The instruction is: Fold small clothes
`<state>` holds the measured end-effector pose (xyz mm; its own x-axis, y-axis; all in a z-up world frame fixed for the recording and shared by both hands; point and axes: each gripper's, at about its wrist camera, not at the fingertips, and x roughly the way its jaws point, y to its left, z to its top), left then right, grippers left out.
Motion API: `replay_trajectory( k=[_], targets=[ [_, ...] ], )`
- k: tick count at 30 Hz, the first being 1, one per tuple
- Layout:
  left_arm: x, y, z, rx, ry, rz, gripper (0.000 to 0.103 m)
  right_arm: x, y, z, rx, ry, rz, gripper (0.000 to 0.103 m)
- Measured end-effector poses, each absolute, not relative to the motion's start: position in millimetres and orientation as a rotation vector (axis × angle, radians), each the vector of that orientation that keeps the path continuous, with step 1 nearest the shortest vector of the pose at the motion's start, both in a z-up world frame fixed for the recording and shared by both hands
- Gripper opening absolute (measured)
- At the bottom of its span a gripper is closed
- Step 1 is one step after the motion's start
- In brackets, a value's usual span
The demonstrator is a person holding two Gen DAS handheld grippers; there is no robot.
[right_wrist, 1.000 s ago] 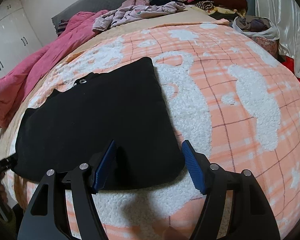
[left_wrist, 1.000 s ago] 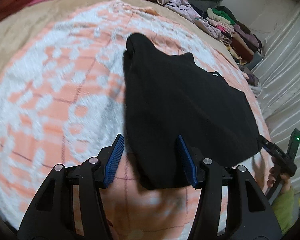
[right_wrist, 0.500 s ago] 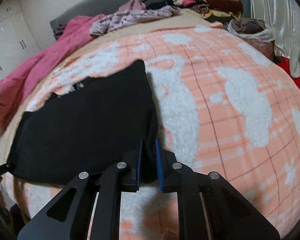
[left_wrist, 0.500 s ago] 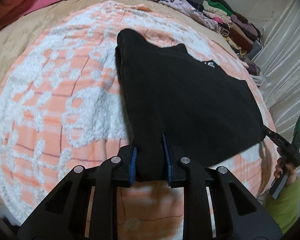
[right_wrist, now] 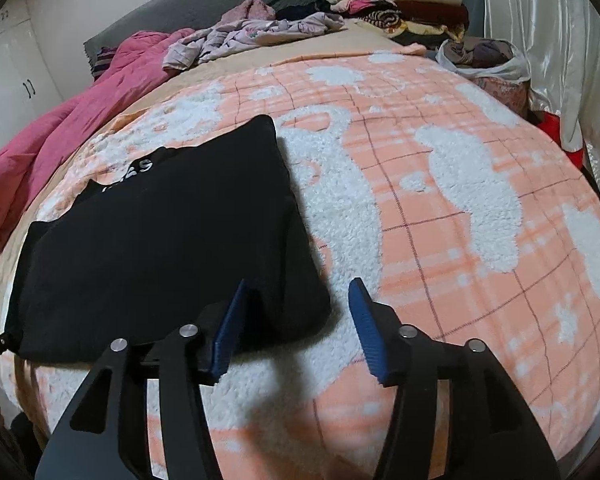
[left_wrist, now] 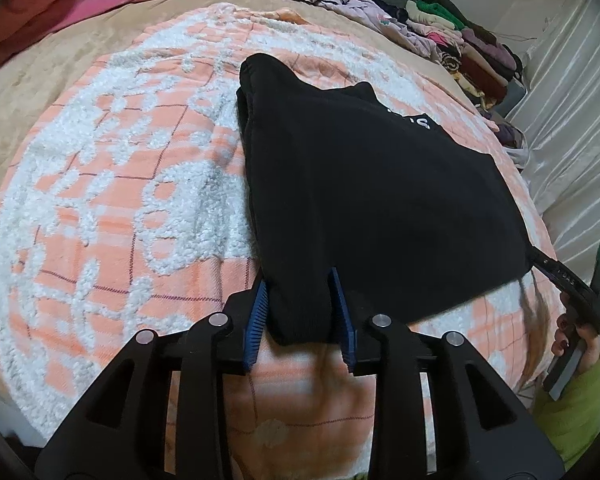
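The black garment (left_wrist: 372,208) is lying flat on the peach-and-white blanket (left_wrist: 112,184). Both grippers are opening. The left gripper (left_wrist: 300,320) is clasping the near-left corner between loosening pads; the right gripper (right_wrist: 296,330) is standing apart over the near-right corner, gripping nothing. Releasing should wait until both corners settle. Only the left view is showing the hand (left_wrist: 576,340).

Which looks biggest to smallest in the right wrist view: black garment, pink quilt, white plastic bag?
1. black garment
2. pink quilt
3. white plastic bag
The garment lies nearest the camera, so its lead over the quilt is unsure.
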<state>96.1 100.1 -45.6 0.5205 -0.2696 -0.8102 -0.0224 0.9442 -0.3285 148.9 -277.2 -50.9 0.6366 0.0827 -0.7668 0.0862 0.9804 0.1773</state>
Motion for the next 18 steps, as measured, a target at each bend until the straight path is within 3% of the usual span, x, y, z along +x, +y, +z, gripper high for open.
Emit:
replay_trajectory(
  k=[4,11,16,18],
  targets=[
    [92.6,100.3,-41.6,-0.318,1.014,-0.147,0.022,139.1,-273.1,-42.6,0.199,0.858,0.008,0.072],
    [85.9,102.2,-32.3,-0.327,0.997,-0.14,0.027,131.2,-256.6,-27.9,0.165,0.824,0.039,0.082],
    [79.5,102.9,-20.3,-0.322,0.967,-0.136,0.042,125.0,-241.4,-17.0,0.149,0.797,0.09,0.09],
    [77.2,103.3,-16.4,-0.325,0.954,-0.135,0.053,123.3,-235.5,-13.8,0.145,0.789,0.105,0.091]
  ],
)
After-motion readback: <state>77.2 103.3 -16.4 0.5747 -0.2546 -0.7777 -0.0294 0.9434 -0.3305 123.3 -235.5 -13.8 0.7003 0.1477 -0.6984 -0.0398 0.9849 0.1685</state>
